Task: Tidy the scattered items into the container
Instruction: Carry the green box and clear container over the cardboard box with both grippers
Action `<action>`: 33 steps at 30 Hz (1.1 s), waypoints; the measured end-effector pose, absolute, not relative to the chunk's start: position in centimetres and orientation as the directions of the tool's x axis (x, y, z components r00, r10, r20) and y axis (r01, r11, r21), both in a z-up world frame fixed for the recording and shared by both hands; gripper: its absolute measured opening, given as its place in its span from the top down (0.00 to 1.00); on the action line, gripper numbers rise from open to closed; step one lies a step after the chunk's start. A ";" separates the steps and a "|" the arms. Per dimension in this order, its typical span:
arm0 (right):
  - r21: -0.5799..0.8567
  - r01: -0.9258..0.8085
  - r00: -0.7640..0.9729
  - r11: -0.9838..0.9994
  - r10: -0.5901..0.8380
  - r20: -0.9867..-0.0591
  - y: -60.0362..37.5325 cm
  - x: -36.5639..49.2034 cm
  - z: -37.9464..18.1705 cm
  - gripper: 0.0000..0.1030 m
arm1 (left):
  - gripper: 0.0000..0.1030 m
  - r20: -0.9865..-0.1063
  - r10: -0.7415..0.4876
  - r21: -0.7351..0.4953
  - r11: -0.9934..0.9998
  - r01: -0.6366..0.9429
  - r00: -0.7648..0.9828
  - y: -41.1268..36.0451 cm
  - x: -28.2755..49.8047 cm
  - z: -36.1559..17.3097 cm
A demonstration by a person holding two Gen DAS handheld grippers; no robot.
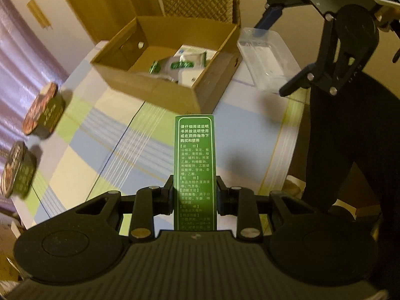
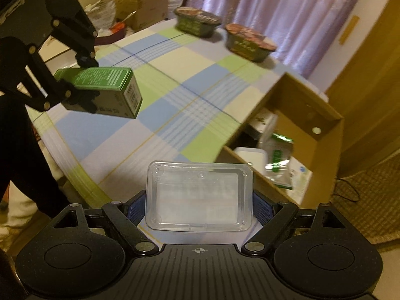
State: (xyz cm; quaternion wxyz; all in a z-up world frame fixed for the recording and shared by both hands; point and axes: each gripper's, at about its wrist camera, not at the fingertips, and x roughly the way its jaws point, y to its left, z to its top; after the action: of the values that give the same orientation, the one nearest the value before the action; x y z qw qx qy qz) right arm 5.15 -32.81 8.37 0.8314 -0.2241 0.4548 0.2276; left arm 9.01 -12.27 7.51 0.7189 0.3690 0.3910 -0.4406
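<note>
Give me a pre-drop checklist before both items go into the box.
1. Left hand-held gripper shut on the green carton: ok, fingers clamp both its sides.
2. Right hand-held gripper shut on the clear plastic tub: ok, held between the blue pads.
3. Cardboard box open at the top: ok.
4. Room left in the box: ok, packets cover only part of the floor.
5. Either item above the opening: not ok, both are short of it.
6. Table items left over: not ok, two bowls sit on the checked cloth.
</note>
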 end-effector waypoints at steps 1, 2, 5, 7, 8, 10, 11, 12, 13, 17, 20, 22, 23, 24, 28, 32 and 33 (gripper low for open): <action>-0.171 -0.577 0.487 0.799 0.169 -0.857 -33.0 5.0 8.6 0.15 | 0.75 -0.885 -0.351 0.186 0.334 0.924 0.305 -12.7 8.8 7.8; -0.176 -0.571 0.492 0.802 0.163 -0.855 -33.3 4.9 8.8 0.15 | 0.75 -0.883 -0.356 0.187 0.329 0.926 0.305 -13.1 8.7 8.0; -0.188 -0.553 0.504 0.812 0.146 -0.851 -34.2 4.5 9.5 0.15 | 0.75 -0.877 -0.369 0.191 0.318 0.929 0.307 -14.1 8.2 8.4; -0.196 -0.537 0.514 0.821 0.134 -0.847 -34.8 4.3 10.0 0.15 | 0.75 -0.872 -0.378 0.196 0.309 0.930 0.310 -14.7 8.0 8.7; -0.199 -0.529 0.520 0.825 0.129 -0.845 -35.0 4.1 10.3 0.15 | 0.75 -0.870 -0.384 0.197 0.306 0.931 0.310 -15.0 7.9 8.8; -0.206 -0.516 0.531 0.831 0.122 -0.839 -35.4 3.9 10.9 0.15 | 0.75 -0.867 -0.394 0.195 0.296 0.935 0.306 -15.6 7.9 8.9; -0.211 -0.512 0.537 0.833 0.118 -0.835 -35.7 3.8 11.1 0.15 | 0.75 -0.866 -0.395 0.196 0.294 0.936 0.305 -15.9 7.9 8.9; -0.215 -0.507 0.542 0.835 0.115 -0.833 -35.9 3.8 11.2 0.15 | 0.75 -0.866 -0.397 0.195 0.290 0.937 0.304 -16.3 7.9 8.9; -0.216 -0.504 0.545 0.836 0.113 -0.831 -36.1 3.9 11.3 0.15 | 0.75 -0.866 -0.399 0.194 0.287 0.938 0.301 -16.6 7.9 8.9; -0.217 -0.497 0.544 0.840 0.107 -0.832 -37.1 4.8 11.2 0.15 | 0.75 -0.867 -0.404 0.188 0.274 0.943 0.290 -17.8 8.6 9.0; -0.221 -0.497 0.543 0.839 0.102 -0.834 -37.7 5.7 11.2 0.15 | 0.75 -0.866 -0.407 0.190 0.273 0.943 0.292 -18.9 9.6 9.2; -0.229 -0.501 0.543 0.834 0.097 -0.834 -38.2 6.5 11.2 0.15 | 0.75 -0.863 -0.415 0.183 0.272 0.945 0.287 -19.6 10.4 9.5; -0.234 -0.503 0.544 0.832 0.095 -0.834 -38.4 6.8 11.1 0.15 | 0.75 -0.862 -0.419 0.181 0.272 0.945 0.286 -20.0 10.7 9.7; -0.236 -0.503 0.545 0.832 0.093 -0.833 -38.6 7.2 11.1 0.15 | 0.75 -0.861 -0.422 0.179 0.270 0.946 0.284 -20.4 11.1 9.7; -0.240 -0.500 0.546 0.832 0.088 -0.833 -39.6 9.1 11.0 0.15 | 0.75 -0.861 -0.428 0.171 0.264 0.949 0.275 -22.1 12.8 9.9; -0.244 -0.494 0.551 0.834 0.084 -0.830 -40.5 10.8 11.1 0.15 | 0.75 -0.861 -0.433 0.167 0.257 0.952 0.268 -23.8 14.5 9.9; -0.245 -0.494 0.551 0.834 0.082 -0.830 -40.7 11.2 11.1 0.15 | 0.75 -0.861 -0.433 0.168 0.254 0.952 0.267 -24.2 14.9 9.9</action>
State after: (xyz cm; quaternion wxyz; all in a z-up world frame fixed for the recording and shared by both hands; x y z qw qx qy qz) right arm 11.23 -40.67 11.12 0.8493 -0.2327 0.4424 0.1697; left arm 14.88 -24.20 9.88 0.7074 0.3648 0.3559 -0.4896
